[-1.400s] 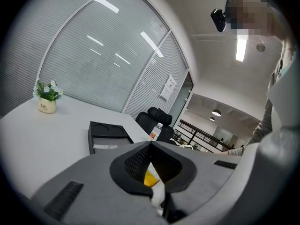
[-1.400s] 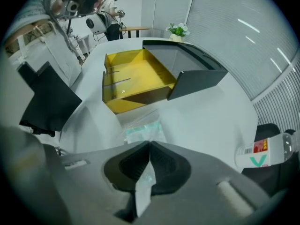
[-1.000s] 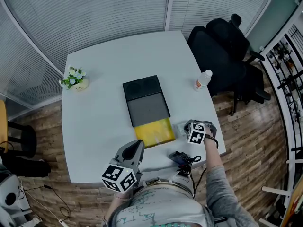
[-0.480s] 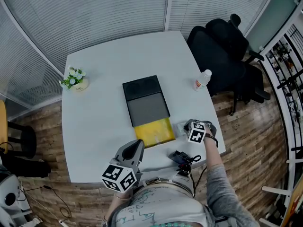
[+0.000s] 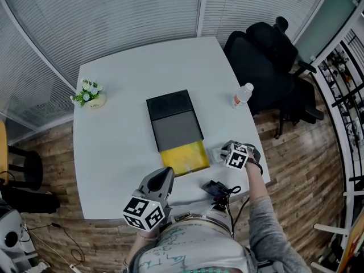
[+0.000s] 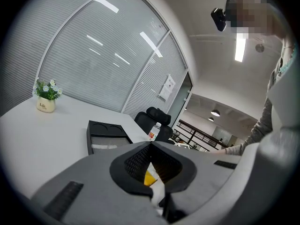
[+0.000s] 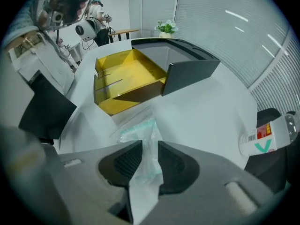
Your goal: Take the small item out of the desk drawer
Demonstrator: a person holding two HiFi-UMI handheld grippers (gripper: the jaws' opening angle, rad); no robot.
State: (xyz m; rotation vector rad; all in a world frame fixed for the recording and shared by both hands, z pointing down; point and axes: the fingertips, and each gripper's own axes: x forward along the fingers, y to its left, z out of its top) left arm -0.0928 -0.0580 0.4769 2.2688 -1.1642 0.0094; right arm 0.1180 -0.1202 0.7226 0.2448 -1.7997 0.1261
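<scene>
Item: the clear sachet (image 7: 138, 131) is out of the yellow drawer (image 7: 111, 105) and lies on the table (image 5: 114, 124) by its near right corner, just beside the drawer.
Right hand: the right gripper (image 7: 149, 145) points steeply down. Its jaws have just been opening to a middling gap, and the sachet's end sits loose between them.
Axis: the sachet runs from the jaws toward the drawer.
Left hand: the left gripper (image 6: 150, 146) has its jaws together and empty. It is at the near edge, well apart, so the right hand is nearer.

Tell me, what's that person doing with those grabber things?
A person with a gripper in each hand has the yellow drawer standing open. The right gripper points down at the table beside it. Its jaws have just been opening, with a clear packet between them that rests on the table. The left gripper hangs back, shut and empty.
</scene>
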